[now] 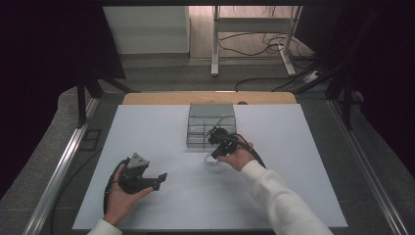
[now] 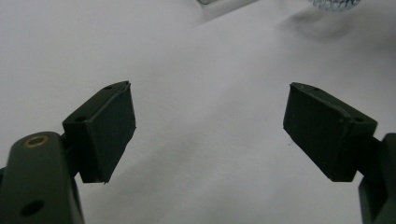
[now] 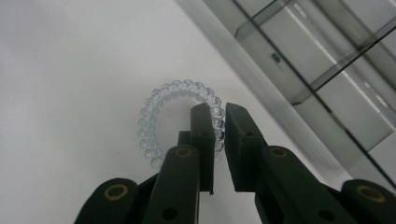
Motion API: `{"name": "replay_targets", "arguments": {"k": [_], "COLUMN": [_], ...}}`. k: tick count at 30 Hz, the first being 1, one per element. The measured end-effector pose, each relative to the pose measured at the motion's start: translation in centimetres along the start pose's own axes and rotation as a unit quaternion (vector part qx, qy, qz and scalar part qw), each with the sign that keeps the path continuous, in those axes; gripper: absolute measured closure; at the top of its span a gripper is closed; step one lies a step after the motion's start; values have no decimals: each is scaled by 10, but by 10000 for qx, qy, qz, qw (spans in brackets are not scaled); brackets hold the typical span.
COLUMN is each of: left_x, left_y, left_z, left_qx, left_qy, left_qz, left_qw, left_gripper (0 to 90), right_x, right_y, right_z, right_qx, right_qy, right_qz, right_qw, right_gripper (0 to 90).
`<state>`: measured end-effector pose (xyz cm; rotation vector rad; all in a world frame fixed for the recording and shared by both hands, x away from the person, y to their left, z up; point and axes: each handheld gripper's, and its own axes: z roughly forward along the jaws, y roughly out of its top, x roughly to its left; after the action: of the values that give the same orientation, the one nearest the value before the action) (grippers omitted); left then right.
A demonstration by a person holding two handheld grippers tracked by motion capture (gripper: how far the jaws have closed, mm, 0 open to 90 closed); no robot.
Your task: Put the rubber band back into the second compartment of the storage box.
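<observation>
Right tool (image 3: 217,116) pinches clear coil hair tie (image 3: 161,100) beside organizer (image 3: 327,70).

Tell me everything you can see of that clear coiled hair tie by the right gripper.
The hair tie is a clear, glossy spiral coil, plastic by the look, forming a closed ring. It lies on the white table just in front of the grey divided organizer, not in it. The right gripper has its jaws nearly closed on the ring's right side, one inside the loop, one outside. Whether it is lifted, I cannot tell.
</observation>
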<state>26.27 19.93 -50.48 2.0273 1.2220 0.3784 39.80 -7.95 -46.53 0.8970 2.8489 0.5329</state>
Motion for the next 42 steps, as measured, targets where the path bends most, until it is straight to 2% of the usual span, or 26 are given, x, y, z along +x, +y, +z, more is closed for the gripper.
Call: {"name": "replay_targets", "arguments": {"k": [11, 19, 31, 42], "left_x": [1, 1, 1, 1], "left_y": [0, 0, 0, 0], "left_z": [-1, -1, -2, -2], "left_qx": [-6, -10, -10, -20], "left_qy": [5, 9, 21, 27], "left_qz": [0, 5, 18, 20], "left_qw": [10000, 10000, 10000, 10000], "left_gripper": [170, 170, 170, 170], "right_x": [-11, -20, -30, -46], "right_y": [6, 14, 24, 35], "right_z": [-23, -33, -40, -38], "right_qx": [-309, -466, -579, -630], "right_qy": [43, 45, -25, -95], "right_qz": [109, 212, 357, 533], "right_qw": [9995, 9987, 9977, 9965], "right_gripper": [822, 822, 822, 822]}}
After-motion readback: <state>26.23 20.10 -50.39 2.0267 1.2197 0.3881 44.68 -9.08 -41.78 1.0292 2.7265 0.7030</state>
